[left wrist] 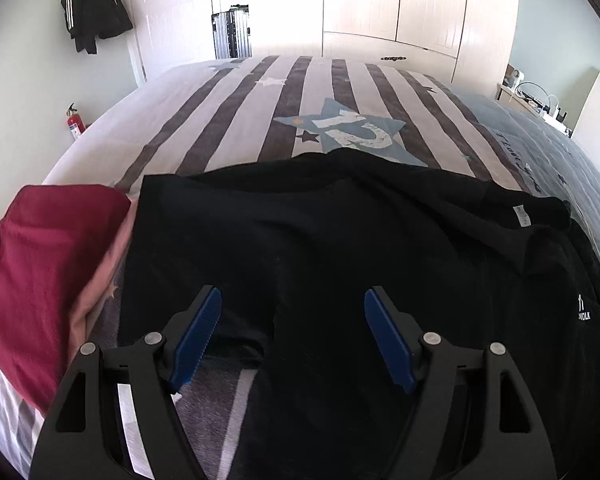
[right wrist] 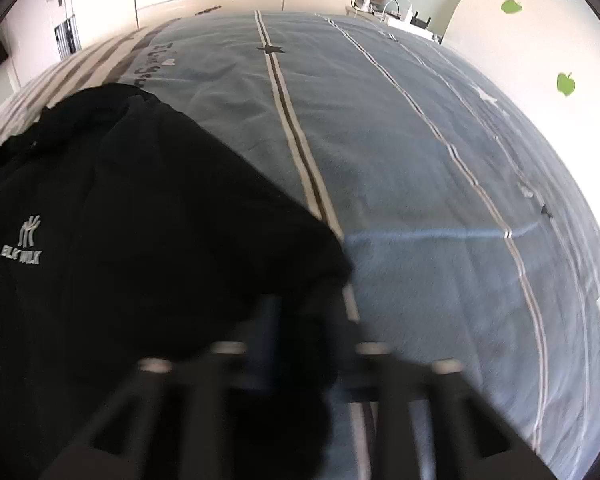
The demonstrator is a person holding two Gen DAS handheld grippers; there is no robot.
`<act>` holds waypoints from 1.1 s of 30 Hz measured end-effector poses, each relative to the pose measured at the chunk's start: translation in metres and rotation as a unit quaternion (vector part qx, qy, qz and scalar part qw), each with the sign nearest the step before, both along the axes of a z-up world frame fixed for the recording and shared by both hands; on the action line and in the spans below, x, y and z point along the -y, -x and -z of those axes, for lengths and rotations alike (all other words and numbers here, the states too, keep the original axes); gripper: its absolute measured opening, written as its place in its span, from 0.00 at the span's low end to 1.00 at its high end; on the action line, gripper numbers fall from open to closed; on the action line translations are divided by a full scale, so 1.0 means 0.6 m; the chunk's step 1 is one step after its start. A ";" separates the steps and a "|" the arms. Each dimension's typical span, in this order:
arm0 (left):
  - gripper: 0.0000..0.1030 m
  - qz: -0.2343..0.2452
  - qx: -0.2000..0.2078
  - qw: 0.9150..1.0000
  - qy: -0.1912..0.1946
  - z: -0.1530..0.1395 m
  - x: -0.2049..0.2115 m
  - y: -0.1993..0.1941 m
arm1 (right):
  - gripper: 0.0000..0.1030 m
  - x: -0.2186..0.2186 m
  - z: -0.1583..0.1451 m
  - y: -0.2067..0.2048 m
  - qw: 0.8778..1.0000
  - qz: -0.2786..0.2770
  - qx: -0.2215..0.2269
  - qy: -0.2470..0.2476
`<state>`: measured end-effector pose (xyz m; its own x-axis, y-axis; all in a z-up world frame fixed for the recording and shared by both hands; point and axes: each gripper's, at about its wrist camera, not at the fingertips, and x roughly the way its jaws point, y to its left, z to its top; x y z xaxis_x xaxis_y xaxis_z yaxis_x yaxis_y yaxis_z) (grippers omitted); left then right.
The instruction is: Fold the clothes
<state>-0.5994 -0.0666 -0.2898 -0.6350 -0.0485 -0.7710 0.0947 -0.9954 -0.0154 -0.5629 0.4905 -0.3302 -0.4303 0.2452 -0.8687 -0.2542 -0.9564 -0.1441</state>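
The black garment lies spread on the bed, its near part facing the left gripper. That gripper's jaws stand wide above the cloth, gripping nothing. The right gripper, blurred, is at the garment's edge at 6 o'clock in its own view; its jaws are nearly closed on the black fabric. A red garment lies at 9 o'clock.
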 end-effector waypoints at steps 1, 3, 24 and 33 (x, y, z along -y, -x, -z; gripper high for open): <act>0.70 0.001 -0.001 1.000 0.001 0.000 -0.002 -0.001 | 0.07 -0.006 -0.006 0.004 1.000 0.004 -0.005 0.002; 0.70 0.004 -0.003 1.000 0.002 -0.003 -0.002 -0.001 | 0.06 -0.020 -0.020 0.014 1.000 0.011 -0.012 -0.005; 0.70 0.051 -0.003 0.999 -0.015 0.001 -0.045 0.091 | 0.48 0.025 -0.114 0.141 0.997 -0.040 -0.067 -0.007; 0.70 0.143 -0.006 0.990 0.002 0.021 -0.203 0.198 | 0.48 0.270 -0.043 0.205 0.989 -0.127 -0.070 0.030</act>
<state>-0.7185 0.0552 -0.3023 -0.6317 0.1322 -0.7638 -0.1911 -0.9815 -0.0118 -0.6857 0.3282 -0.3044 -0.5888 0.0634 -0.8058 -0.0172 -0.9977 -0.0659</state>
